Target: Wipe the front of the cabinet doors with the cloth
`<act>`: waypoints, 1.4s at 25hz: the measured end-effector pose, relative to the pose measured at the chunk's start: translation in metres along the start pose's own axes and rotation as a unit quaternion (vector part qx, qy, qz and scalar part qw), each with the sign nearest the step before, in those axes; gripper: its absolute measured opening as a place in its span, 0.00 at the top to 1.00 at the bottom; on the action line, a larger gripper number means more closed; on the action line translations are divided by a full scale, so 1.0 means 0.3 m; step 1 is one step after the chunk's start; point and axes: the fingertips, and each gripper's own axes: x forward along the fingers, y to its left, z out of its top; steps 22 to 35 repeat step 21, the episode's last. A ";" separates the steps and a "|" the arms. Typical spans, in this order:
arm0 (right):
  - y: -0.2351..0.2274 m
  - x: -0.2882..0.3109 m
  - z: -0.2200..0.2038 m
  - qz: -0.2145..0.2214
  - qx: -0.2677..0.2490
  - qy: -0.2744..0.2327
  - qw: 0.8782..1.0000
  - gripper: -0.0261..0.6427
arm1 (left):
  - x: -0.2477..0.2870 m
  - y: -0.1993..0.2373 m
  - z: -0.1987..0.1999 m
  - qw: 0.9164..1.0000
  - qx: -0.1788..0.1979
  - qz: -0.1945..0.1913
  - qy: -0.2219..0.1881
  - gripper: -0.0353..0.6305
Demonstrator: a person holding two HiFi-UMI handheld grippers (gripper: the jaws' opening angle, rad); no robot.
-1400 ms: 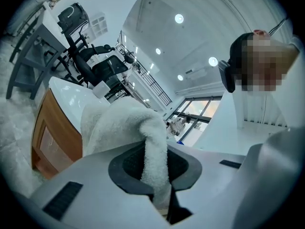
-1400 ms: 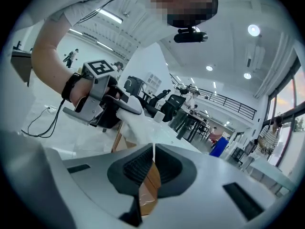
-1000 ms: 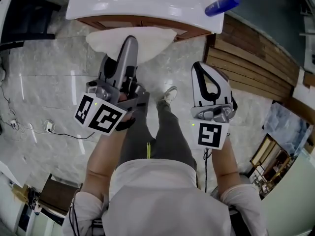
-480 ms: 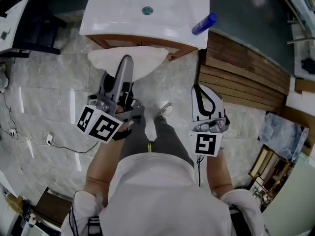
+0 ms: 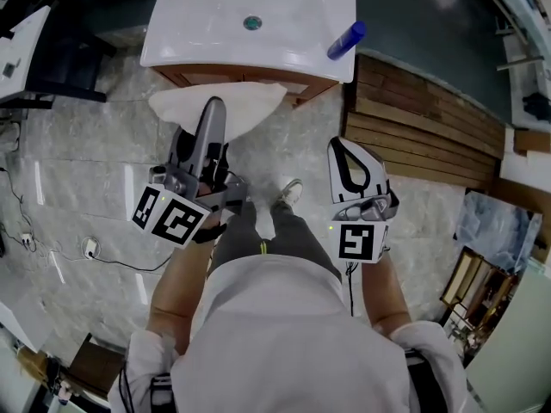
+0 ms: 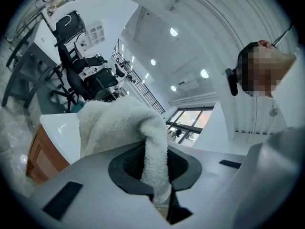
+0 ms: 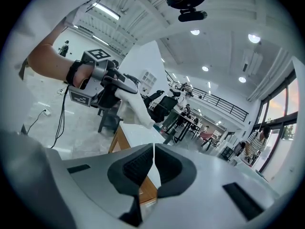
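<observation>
The white cloth (image 5: 256, 101) hangs from my left gripper (image 5: 213, 104), which is shut on it just in front of the wooden cabinet front (image 5: 258, 76) under the white basin (image 5: 207, 33). In the left gripper view the cloth (image 6: 119, 123) bunches up over the jaws, pinched where they meet, with the cabinet (image 6: 35, 151) at the lower left. My right gripper (image 5: 343, 143) is held lower and to the right, over the floor, shut with nothing in it. The right gripper view shows its jaws closed edge to edge, the cloth (image 7: 136, 106) and the cabinet's side (image 7: 119, 140) beyond them.
A blue bottle (image 5: 346, 40) lies on the basin's right edge. Wooden planks (image 5: 430, 127) line the floor at the right. A black chair (image 5: 52, 58) stands at the left. A cable (image 5: 86, 248) runs over the marble floor. The person's shoe (image 5: 293, 189) is below the cabinet.
The head view has drawn back, so more of the basin shows. Both grippers keep much the same place before the cabinet, the left one still shut on the cloth.
</observation>
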 end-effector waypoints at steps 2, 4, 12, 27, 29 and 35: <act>-0.011 -0.007 0.015 -0.001 -0.003 -0.002 1.000 0.90 | -0.004 -0.017 0.005 1.000 0.004 -0.002 0.002 0.86; -0.027 -0.020 0.028 -0.005 -0.004 -0.005 1.000 0.90 | -0.003 -0.036 0.008 1.000 0.006 -0.005 0.004 0.86; -0.070 -0.059 0.092 -0.013 0.000 -0.021 1.000 0.90 | -0.006 -0.105 0.082 1.000 0.023 -0.007 0.001 0.86; -0.093 -0.103 0.127 -0.017 -0.001 -0.041 0.999 0.90 | 0.000 -0.160 0.104 1.000 0.024 -0.003 -0.005 0.86; -0.093 -0.103 0.127 -0.017 -0.001 -0.041 0.999 0.90 | 0.000 -0.160 0.104 1.000 0.024 -0.003 -0.005 0.86; -0.093 -0.103 0.127 -0.017 -0.001 -0.041 0.999 0.90 | 0.000 -0.160 0.104 1.000 0.024 -0.003 -0.005 0.86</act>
